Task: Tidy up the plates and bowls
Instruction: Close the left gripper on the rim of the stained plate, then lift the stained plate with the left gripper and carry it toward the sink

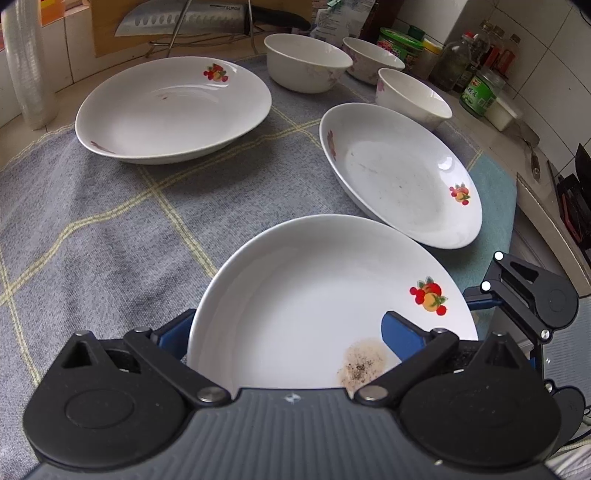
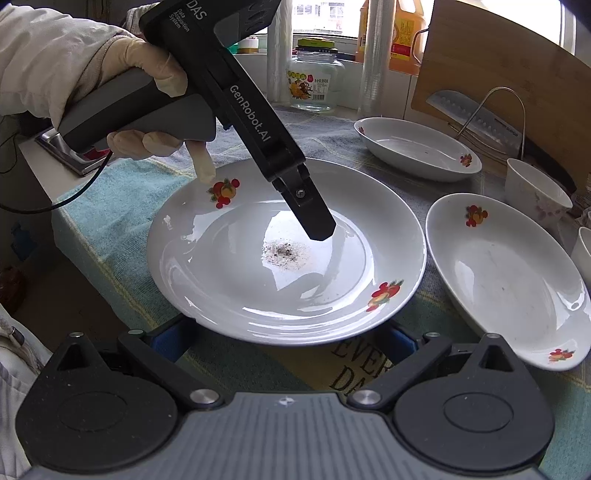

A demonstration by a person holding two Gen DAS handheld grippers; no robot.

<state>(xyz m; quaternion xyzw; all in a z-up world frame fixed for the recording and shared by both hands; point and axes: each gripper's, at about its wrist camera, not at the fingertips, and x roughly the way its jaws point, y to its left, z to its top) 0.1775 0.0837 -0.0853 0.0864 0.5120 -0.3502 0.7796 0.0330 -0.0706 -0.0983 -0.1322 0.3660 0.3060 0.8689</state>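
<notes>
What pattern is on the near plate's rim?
Red and orange fruit decals with green leaves on the white near plate; clearest in the right wrist view.

knife (image 1: 181,20) tip cropped (top edge), jar labels unreadable

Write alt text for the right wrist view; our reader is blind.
The left tongs grip the far side of a white round ceramic plate with fruit decals, soiled at its centre. Two similar plates sit on the checked cloth beyond.
</notes>
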